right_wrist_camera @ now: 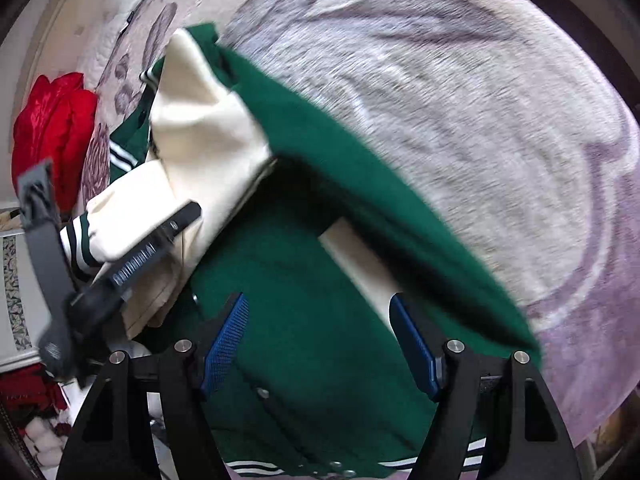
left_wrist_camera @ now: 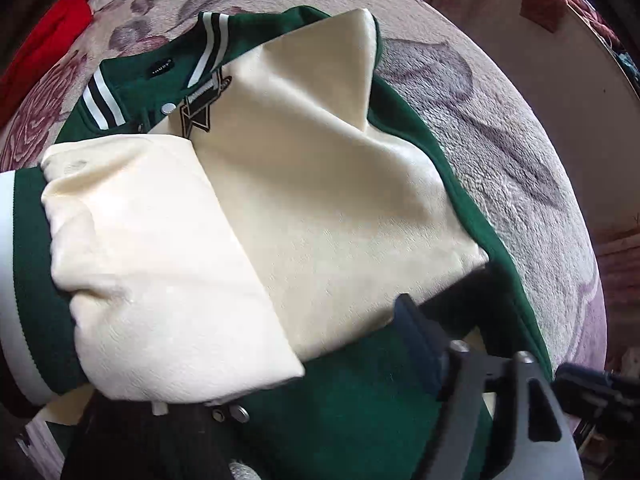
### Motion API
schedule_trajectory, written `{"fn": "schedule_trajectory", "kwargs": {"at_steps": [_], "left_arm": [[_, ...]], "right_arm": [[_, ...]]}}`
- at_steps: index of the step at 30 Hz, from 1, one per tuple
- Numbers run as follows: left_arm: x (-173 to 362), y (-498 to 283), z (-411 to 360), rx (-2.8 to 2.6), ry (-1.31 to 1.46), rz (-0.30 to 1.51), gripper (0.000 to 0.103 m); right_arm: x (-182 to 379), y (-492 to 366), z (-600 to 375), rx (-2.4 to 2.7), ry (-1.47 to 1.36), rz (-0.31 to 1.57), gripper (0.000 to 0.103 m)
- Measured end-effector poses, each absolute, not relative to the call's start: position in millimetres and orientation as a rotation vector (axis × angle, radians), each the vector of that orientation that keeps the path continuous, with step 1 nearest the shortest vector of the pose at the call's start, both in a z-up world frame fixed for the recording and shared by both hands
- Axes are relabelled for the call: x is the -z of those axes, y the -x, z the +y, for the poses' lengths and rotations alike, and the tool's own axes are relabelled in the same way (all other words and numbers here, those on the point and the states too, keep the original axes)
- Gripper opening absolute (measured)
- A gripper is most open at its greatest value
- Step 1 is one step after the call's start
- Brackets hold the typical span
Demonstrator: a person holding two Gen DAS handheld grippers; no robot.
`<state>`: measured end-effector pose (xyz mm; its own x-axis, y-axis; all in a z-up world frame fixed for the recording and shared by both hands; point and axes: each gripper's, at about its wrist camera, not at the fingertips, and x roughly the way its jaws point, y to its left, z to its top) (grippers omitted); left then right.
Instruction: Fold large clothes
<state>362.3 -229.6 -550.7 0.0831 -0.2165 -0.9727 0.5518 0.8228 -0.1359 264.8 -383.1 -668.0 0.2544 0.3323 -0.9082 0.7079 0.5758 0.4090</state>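
A green varsity jacket (left_wrist_camera: 400, 392) lies front-up on the bed, its cream sleeves (left_wrist_camera: 320, 200) folded across the chest. The striped collar (left_wrist_camera: 212, 44) points to the far side. In the left wrist view one dark finger (left_wrist_camera: 420, 336) hovers over the lower sleeve end. The right wrist view shows my left gripper (right_wrist_camera: 116, 190) open above the cream sleeves (right_wrist_camera: 200, 128), holding nothing. My right gripper (right_wrist_camera: 320, 344) is open too, its blue pads (right_wrist_camera: 226, 344) wide apart over the green body (right_wrist_camera: 320, 280) near the striped hem (right_wrist_camera: 256, 470). The right side panel is blurred.
A plush floral blanket (left_wrist_camera: 500, 140) covers the bed under the jacket, with open blanket (right_wrist_camera: 480, 120) to its right. A red garment (right_wrist_camera: 52, 132) lies bunched at the far left, and a white quilted item (right_wrist_camera: 116, 12) behind it. Pale bed edge (left_wrist_camera: 560, 80) runs at the right.
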Motion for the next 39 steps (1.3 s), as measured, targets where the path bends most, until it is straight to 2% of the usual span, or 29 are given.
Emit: {"fn": "schedule_trajectory", "kwargs": {"at_steps": [1, 6, 9, 11, 13, 17, 18, 19, 20, 26, 29, 30, 31, 33, 36, 39], "left_arm": [[543.3, -356.9, -229.2, 0.588, -0.29, 1.383, 0.085], [520.5, -340.3, -193.4, 0.517, -0.227, 1.388, 0.085], [508.7, -328.0, -147.8, 0.426, -0.203, 1.381, 0.085], [509.4, -311.7, -110.5, 0.284, -0.252, 1.35, 0.085], [521.0, -292.5, -69.7, 0.14, -0.323, 1.353, 0.085], [581.1, -273.0, -8.2, -0.098, -0.363, 1.441, 0.085], [595.2, -272.4, 2.7, -0.134, -0.346, 1.46, 0.087], [604.7, -273.7, 6.0, -0.135, -0.311, 1.466, 0.093], [608.7, -275.5, 13.5, -0.151, -0.259, 1.452, 0.103], [613.9, -287.7, 30.2, -0.168, -0.073, 1.429, 0.103], [616.9, -295.6, 43.5, -0.158, 0.055, 1.441, 0.103], [617.2, -298.3, 44.3, -0.152, 0.058, 1.447, 0.103], [617.5, -301.0, 43.2, -0.145, 0.047, 1.456, 0.103], [616.4, -307.6, 41.9, -0.138, 0.027, 1.482, 0.103], [606.3, -317.2, 39.9, -0.129, 0.006, 1.524, 0.103], [566.0, -331.8, 39.6, -0.114, 0.009, 1.463, 0.103]], "right_arm": [[665.5, -263.4, -391.5, 0.325, -0.99, 1.338, 0.075], [651.6, -279.6, -417.6, 0.271, -0.974, 1.298, 0.075], [643.3, -309.8, -411.1, 0.194, -0.939, 1.289, 0.083], [637.2, -335.9, -400.3, 0.127, -0.903, 1.282, 0.083], [634.4, -360.9, -381.0, 0.068, -0.866, 1.292, 0.084], [636.9, -402.6, -325.3, -0.06, -0.77, 1.345, 0.09], [639.8, -412.9, -307.0, -0.092, -0.732, 1.36, 0.09], [642.5, -422.0, -292.0, -0.116, -0.7, 1.368, 0.091], [647.0, -432.1, -274.6, -0.135, -0.663, 1.379, 0.093], [674.3, -475.0, -179.0, -0.204, -0.524, 1.445, 0.094], [700.4, -493.8, -134.6, -0.172, -0.348, 1.517, 0.094], [710.0, -495.9, -127.8, -0.152, -0.296, 1.546, 0.092], [715.9, -497.4, -124.1, -0.135, -0.249, 1.554, 0.084], [718.2, -496.1, -134.1, -0.066, -0.201, 1.522, 0.014], [704.5, -490.7, -180.1, -0.054, -0.402, 1.483, 0.009], [667.5, -476.8, -247.4, 0.012, -0.537, 1.361, 0.009]]}}
